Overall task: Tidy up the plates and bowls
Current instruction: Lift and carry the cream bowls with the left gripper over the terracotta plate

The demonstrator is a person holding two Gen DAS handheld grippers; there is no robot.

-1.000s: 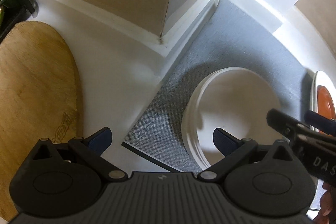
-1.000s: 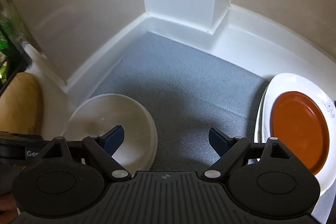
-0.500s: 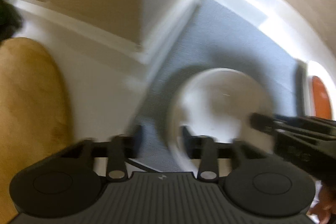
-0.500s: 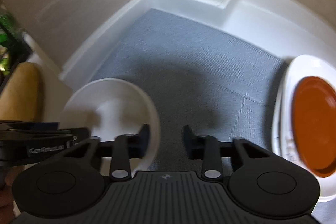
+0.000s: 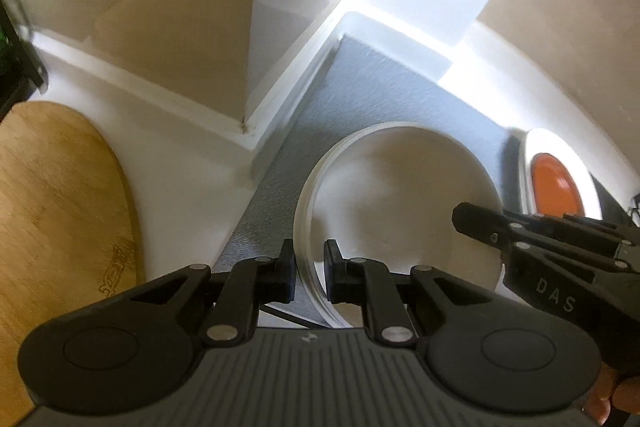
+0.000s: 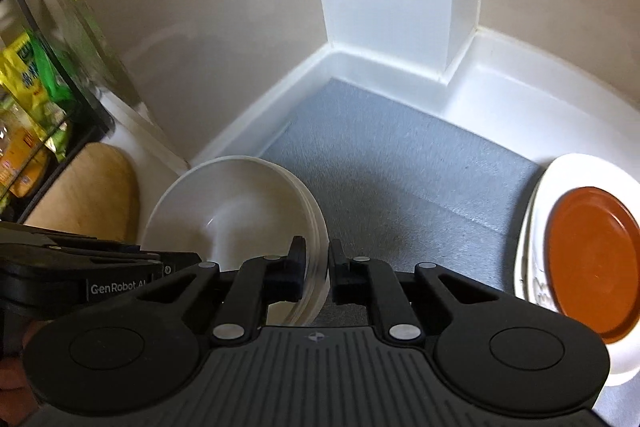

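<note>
We clamp the stacked white ceramic bowls (image 5: pixel 400 203) with left gripper (image 5: pixel 310 273) and right gripper (image 6: pixel 318 273); orange plate (image 6: pixel 592 263) already stacked; bowls unplaced.

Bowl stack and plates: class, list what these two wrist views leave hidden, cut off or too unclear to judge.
1. Bowl stack: the exact count is unclear; only thin nested rims show, and the right claw covers the near edge.
2. Left claw: the rim contact is hidden behind its own fingers.
3. Orange plate: the right-wrist frame edge crops it.
4. White plates underneath: number unclear.
5. Wooden board: cut off at the left-wrist frame edge.
</note>
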